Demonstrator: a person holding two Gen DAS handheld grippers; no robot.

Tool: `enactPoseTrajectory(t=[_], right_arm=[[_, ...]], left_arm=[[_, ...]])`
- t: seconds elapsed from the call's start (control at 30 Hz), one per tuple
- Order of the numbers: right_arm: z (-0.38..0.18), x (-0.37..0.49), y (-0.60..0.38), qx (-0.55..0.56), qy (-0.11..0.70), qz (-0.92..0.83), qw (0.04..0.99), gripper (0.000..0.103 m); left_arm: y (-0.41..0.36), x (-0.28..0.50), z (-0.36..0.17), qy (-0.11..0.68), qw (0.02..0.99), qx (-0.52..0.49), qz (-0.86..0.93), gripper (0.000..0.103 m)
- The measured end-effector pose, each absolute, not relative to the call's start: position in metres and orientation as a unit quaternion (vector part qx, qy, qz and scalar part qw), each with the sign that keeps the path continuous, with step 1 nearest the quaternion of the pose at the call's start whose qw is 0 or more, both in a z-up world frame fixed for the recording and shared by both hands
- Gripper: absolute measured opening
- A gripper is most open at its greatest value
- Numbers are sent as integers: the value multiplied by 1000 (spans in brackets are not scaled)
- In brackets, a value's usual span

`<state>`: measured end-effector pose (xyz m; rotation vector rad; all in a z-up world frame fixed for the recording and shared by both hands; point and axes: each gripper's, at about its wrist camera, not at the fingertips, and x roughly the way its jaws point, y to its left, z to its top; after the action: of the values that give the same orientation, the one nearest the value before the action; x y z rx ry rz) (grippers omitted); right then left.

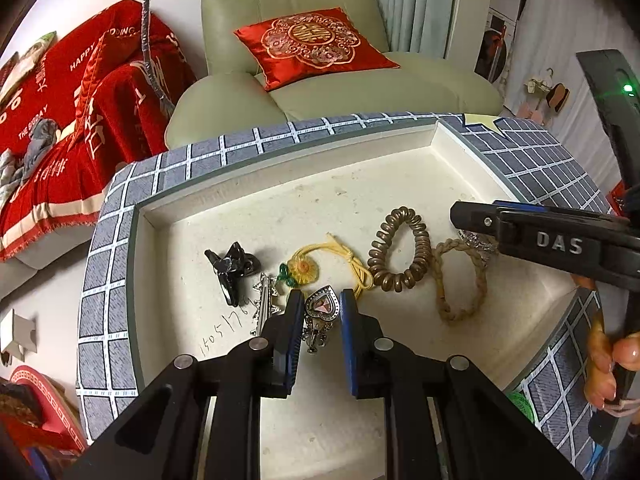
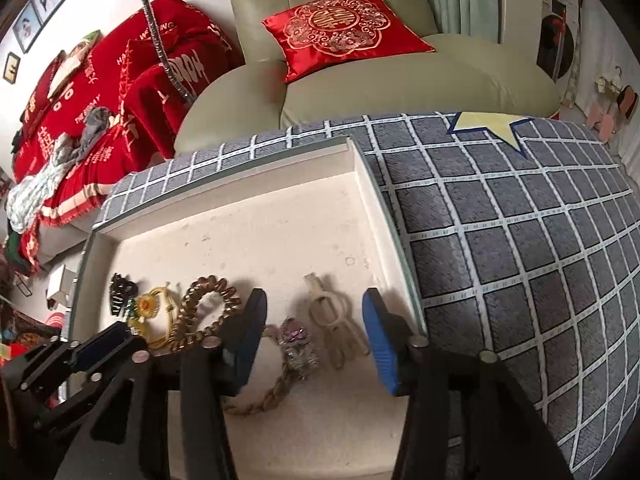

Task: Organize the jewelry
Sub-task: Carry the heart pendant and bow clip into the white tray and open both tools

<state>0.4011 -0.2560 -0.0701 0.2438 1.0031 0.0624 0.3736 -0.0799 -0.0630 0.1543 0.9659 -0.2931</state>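
Jewelry lies in a row across a shallow white tray [image 1: 168, 196] on a grey checked cloth. Left gripper [image 1: 320, 312] is pinched on a heart-shaped pendant [image 1: 320, 304] at the near left. Right gripper [image 2: 314, 332] stands open over a sparkly brooch [image 2: 298, 344] and pale clip [image 2: 332, 312], pressing neither.
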Motion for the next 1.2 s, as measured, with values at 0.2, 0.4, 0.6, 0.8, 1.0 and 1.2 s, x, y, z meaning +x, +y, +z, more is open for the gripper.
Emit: enactPoseTrajectory(t=[0.2,0.4,0.6,0.8,1.0,1.2], right_arm=[[-58,388,-256,141,461,45,875,78],[-42,370,-256,156,445,54,880,81],[-34,351,-265,183,438,54,878,81],[-29,334,-281,183,433,37,882,81],[-27,321,-290,183,434,27,881,81],[-29,316,-290,184,439,24,879,81]], left_arm=[[-79,370,-63,459,875,73,-135,34],[-81,367,-54,446,883,74,-129,34],[-80,365,-47,445,885,66,-124,34],[-79,364,-42,439,888,63,-123,34],[-79,364,-37,431,892,62,-121,56],[-77,356,-25,405,904,64,-118,103]])
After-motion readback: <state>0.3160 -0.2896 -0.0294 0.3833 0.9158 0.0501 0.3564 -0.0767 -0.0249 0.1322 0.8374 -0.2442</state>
